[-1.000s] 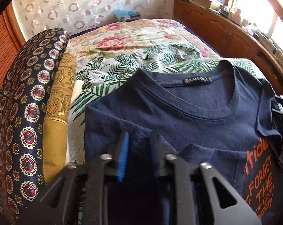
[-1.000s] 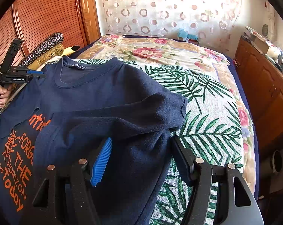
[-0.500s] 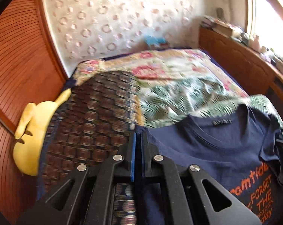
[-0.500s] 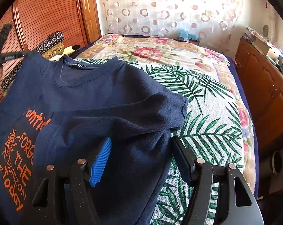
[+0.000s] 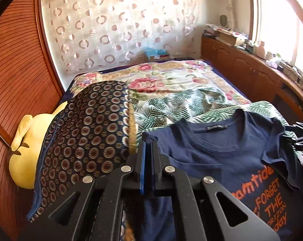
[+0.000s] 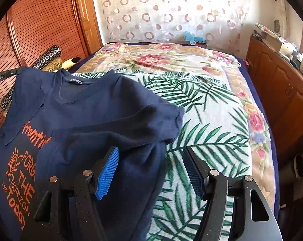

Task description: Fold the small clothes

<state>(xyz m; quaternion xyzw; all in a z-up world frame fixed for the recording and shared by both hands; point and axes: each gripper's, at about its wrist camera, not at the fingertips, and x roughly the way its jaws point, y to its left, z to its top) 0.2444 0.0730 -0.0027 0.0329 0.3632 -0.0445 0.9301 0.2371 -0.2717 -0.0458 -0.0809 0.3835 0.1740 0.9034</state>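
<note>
Bedroom setup: bed (image 6: 217, 120) with a palm-leaf and floral cover, circle-pattern curtain (image 5: 119, 26) behind it, wooden cabinets (image 5: 252, 74) along the window side. Navy t-shirt (image 5: 221, 152) with orange lettering sits on the near part of the bed, neck hole facing the curtain. Left claw (image 5: 148, 156) is pinched tight on the shirt's shoulder edge, blue pad and black pad pressed together with the fabric between them, that corner pulled up off the bed. Right claw (image 6: 151, 168) has its fingers spread wide apart, with a bunched fold of the shirt draped between them but not squeezed. Dark patterned cushion (image 5: 87, 140) sits right beside the left claw, and a yellow plush toy (image 5: 24, 154) is wedged against the slatted wood wall.
</note>
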